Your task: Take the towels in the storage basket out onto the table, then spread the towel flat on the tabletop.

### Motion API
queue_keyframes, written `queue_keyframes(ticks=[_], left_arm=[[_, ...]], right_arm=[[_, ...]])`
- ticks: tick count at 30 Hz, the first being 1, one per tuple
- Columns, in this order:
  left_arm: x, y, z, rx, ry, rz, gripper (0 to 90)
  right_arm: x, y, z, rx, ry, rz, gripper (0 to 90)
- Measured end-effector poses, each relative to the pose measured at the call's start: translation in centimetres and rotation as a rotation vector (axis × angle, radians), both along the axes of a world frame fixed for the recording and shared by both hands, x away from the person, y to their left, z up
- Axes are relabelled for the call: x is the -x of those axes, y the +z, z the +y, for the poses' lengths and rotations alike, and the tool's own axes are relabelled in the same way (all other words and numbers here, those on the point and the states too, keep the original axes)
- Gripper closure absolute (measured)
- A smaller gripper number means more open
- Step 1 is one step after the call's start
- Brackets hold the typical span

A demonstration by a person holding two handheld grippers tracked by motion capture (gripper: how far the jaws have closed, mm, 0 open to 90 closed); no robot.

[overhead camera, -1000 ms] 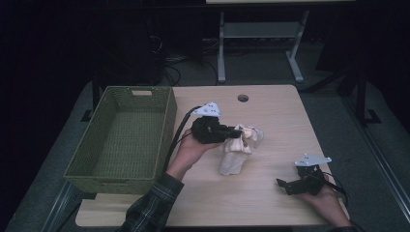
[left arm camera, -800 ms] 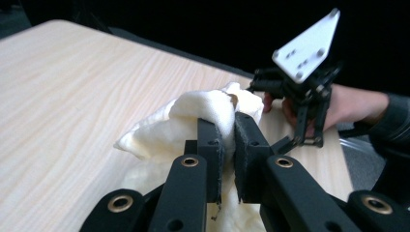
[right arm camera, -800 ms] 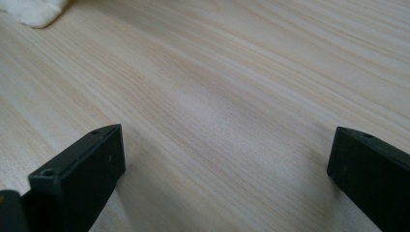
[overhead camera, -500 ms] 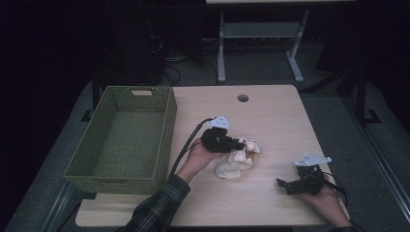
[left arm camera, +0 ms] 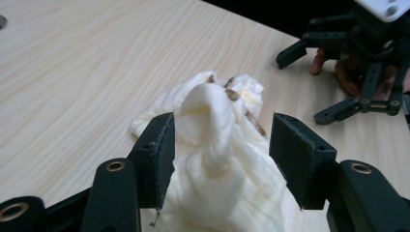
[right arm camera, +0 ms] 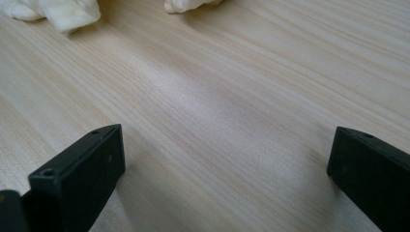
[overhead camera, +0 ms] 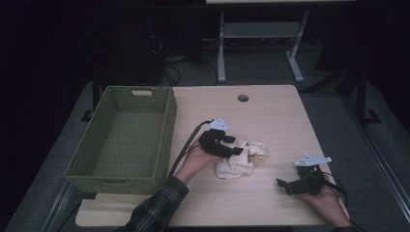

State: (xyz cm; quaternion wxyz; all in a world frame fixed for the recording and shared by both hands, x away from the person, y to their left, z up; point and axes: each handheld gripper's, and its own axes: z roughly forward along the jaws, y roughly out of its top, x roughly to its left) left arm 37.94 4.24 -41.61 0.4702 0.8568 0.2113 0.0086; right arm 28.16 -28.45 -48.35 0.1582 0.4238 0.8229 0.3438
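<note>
cloth sits between spread left tool, its lower folds cut off; right tool spread, empty.

No text, label, brand or number can be read anywhere.

left gripper fingers spread around crumpled cream cloth on wooden table, right gripper beyond

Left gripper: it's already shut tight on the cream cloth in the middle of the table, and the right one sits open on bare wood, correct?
Not quite. The left gripper is open, not shut: in the left gripper view its jaws stand apart on either side of the cream cloth, which bunches between them. The right gripper is open over bare table, as you said.
</note>
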Motion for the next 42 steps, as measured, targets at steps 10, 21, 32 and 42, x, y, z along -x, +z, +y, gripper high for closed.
queue_keyframes(ticks=[10,21,32,42], left_arm=[[2.7,-0.1,1.9,-0.042,0.023,-0.039,45.1],[3.6,-2.7,1.0,-0.093,0.035,-0.041,52.4],[3.2,-2.2,1.6,-0.057,0.049,-0.022,83.9],[2.9,-0.6,2.2,-0.012,0.060,-0.040,84.2]], right_arm=[[0.0,0.0,0.0,0.000,0.000,0.000,0.0],[0.0,0.0,0.0,0.000,0.000,0.000,0.0],[0.0,0.0,0.0,0.001,0.000,0.000,0.0],[0.0,0.0,0.0,0.000,0.000,0.000,0.0]])
